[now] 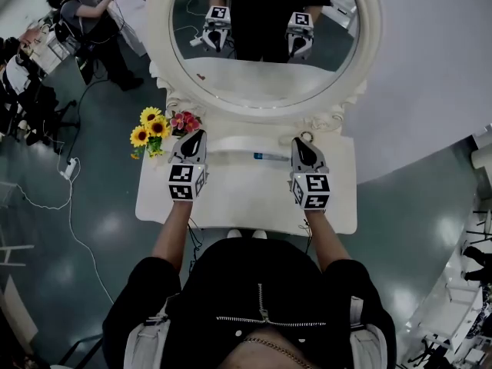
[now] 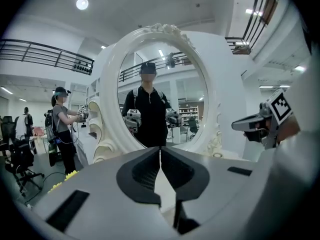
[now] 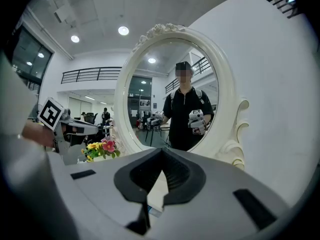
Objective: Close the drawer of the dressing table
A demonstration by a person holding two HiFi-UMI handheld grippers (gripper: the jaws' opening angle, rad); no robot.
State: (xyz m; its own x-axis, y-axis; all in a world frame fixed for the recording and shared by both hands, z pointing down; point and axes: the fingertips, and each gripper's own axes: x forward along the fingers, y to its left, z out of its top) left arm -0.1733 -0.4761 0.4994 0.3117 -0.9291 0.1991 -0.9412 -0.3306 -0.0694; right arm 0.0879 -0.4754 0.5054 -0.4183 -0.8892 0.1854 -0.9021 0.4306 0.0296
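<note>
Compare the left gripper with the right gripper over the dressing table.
The left gripper hangs beside the flowers; the right gripper hangs at the other side of the dressing table, by the end of a blue-and-white tube. The left gripper's tip leans rightward, the right gripper's leftward. Both have jaws shut on nothing and point toward the mirror.

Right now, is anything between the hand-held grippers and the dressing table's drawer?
The left hand-held gripper and right hand-held gripper hang shut over the white tabletop; only that top lies under them. No drawer shows from above.
</note>
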